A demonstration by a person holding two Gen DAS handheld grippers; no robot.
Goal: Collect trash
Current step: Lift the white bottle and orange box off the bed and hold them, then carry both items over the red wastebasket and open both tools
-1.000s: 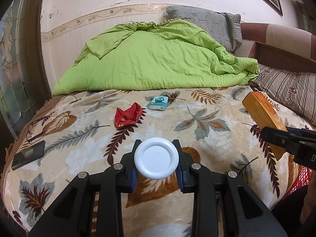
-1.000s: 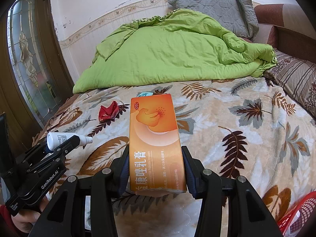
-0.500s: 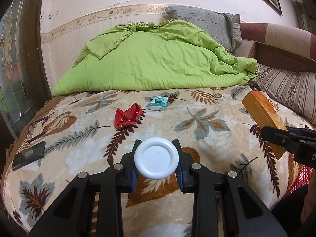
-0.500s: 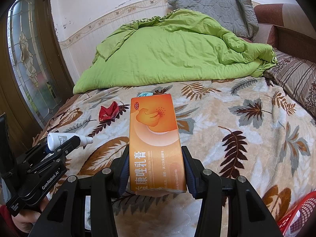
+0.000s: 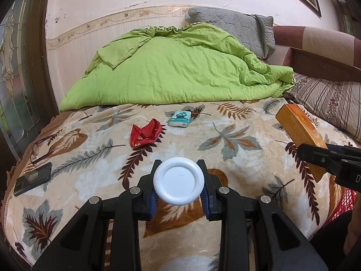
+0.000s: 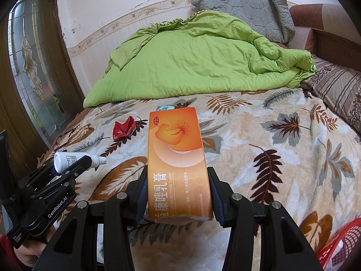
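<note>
My left gripper (image 5: pixel 178 186) is shut on a small white bottle (image 5: pixel 178 184), seen base-on; the same bottle shows in the right wrist view (image 6: pixel 67 160) in the left gripper (image 6: pixel 74 164). My right gripper (image 6: pixel 177 194) is shut on an orange cream box (image 6: pixel 177 160), also seen at the right edge of the left wrist view (image 5: pixel 300 133). Both are held above the near part of the bed. A crumpled red wrapper (image 5: pixel 145 132) and a small teal packet (image 5: pixel 180 118) lie on the leaf-patterned blanket (image 5: pixel 237 122) farther ahead.
A red mesh basket (image 6: pixel 343 246) is at the lower right by the bed edge. A black phone (image 5: pixel 32 178) lies near the bed's left edge. A green duvet (image 5: pixel 180 67), grey pillow (image 5: pixel 234 26) and striped pillow (image 5: pixel 327 103) lie at the head end.
</note>
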